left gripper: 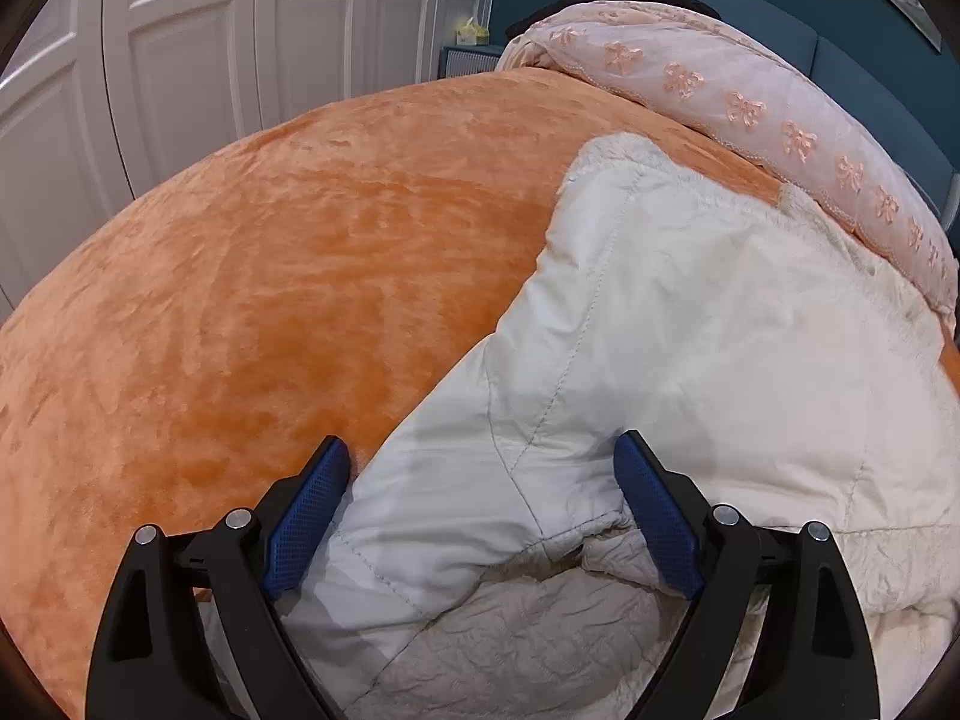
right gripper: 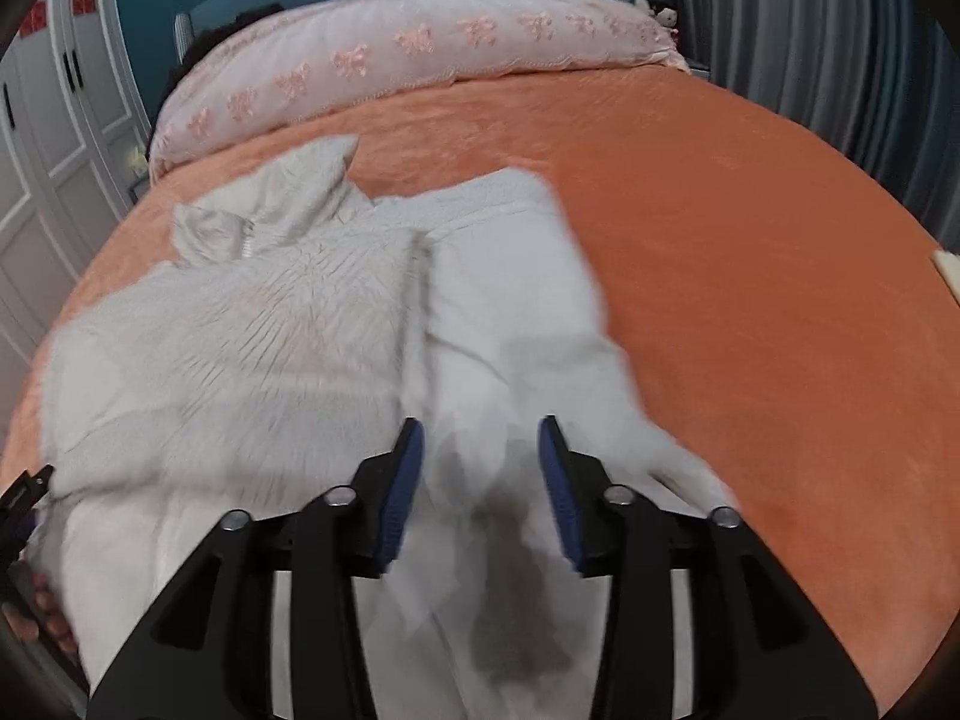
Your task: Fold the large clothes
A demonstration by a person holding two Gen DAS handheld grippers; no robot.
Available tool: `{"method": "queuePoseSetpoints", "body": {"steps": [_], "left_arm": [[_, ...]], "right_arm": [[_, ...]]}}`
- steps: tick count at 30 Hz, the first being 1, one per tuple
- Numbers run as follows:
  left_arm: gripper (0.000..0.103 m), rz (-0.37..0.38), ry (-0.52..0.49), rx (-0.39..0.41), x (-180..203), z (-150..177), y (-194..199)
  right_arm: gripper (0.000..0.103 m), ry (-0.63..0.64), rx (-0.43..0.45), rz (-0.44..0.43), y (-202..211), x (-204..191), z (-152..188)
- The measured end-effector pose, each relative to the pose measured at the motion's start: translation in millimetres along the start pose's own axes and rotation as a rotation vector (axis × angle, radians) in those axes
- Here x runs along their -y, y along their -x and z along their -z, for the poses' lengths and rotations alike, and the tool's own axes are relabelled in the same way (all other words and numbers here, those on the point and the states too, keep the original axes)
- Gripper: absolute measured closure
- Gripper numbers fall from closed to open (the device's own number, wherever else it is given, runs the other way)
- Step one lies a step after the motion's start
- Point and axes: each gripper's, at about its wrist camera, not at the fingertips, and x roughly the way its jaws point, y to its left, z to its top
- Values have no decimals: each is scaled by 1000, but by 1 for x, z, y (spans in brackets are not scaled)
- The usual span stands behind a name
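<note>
A large white quilted coat (left gripper: 690, 312) with a fleecy lining lies spread on the orange plush blanket (left gripper: 270, 276). My left gripper (left gripper: 483, 441) is open wide, with a sleeve of the coat lying between its blue pads (left gripper: 312, 516), which do not squeeze it. In the blurred right wrist view the coat (right gripper: 270, 330) shows its ribbed lining, with the collar (right gripper: 288, 204) toward the pillows. My right gripper (right gripper: 480, 426) is open just above the coat's near panel, nothing pinched. The left gripper's tip (right gripper: 24, 498) and a hand (right gripper: 36, 600) show at the left edge.
A rolled pink quilt (right gripper: 420, 42) with bow patterns lies across the head of the bed. White wardrobe doors (left gripper: 180, 60) stand to the left, grey curtains (right gripper: 840, 60) to the right. Bare orange blanket (right gripper: 750, 270) stretches right of the coat.
</note>
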Motion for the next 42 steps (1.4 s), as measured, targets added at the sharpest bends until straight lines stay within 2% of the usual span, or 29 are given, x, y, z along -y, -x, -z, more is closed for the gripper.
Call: {"method": "queuePoseSetpoints", "body": {"steps": [1, 2, 5, 8, 11, 13, 15, 16, 17, 18, 19, 20, 22, 24, 26, 27, 31, 34, 39, 42], "left_arm": [[16, 8, 6, -12, -2, -2, 3], [16, 15, 8, -33, -8, -4, 8], [16, 74, 5, -79, -32, -2, 36], [15, 69, -18, -172, -66, 9, 60], [15, 94, 27, -291, -109, 30, 79], [15, 139, 61, -328, -133, 46, 95], [15, 181, 69, -356, -147, 62, 110], [15, 194, 60, -365, -150, 69, 116], [15, 206, 52, -365, -149, 76, 120], [15, 222, 40, -365, -148, 81, 125], [15, 232, 16, -376, -145, 88, 129], [18, 238, -7, -383, -142, 95, 132], [34, 238, -56, -376, -137, 104, 140], [63, 232, -114, -365, -131, 111, 152], [86, 234, -177, -338, -126, 111, 173], [90, 246, -191, -324, -127, 109, 185], [94, 277, -238, -285, -134, 107, 232], [94, 274, -303, -281, -148, 123, 272], [94, 237, -391, -333, -184, 186, 324], [93, 209, -403, -352, -202, 219, 344]], "right_arm": [[34, -15, -2, -12, 15, 16, 10], [30, -26, -13, -30, 26, 30, 17], [29, -47, -112, -52, 48, 69, 52], [29, -85, -201, -60, 67, 104, 95], [29, -128, -251, -100, 77, 115, 126], [29, -186, -304, -173, 76, 116, 143], [29, -213, -311, -189, 81, 113, 156], [36, -209, -300, -175, 84, 109, 159], [49, -206, -291, -177, 88, 105, 159], [57, -208, -286, -184, 93, 104, 160], [75, -213, -281, -204, 100, 103, 159], [85, -214, -273, -214, 109, 102, 158], [90, -191, -259, -225, 123, 98, 151], [92, -148, -254, -228, 143, 93, 150], [93, -110, -268, -236, 165, 94, 156], [93, -98, -276, -238, 172, 96, 161], [93, -37, -340, -250, 217, 112, 193], [93, -41, -416, -255, 244, 130, 226], [90, 51, -493, -194, 272, 134, 278], [82, 133, -462, -167, 288, 127, 285]]}}
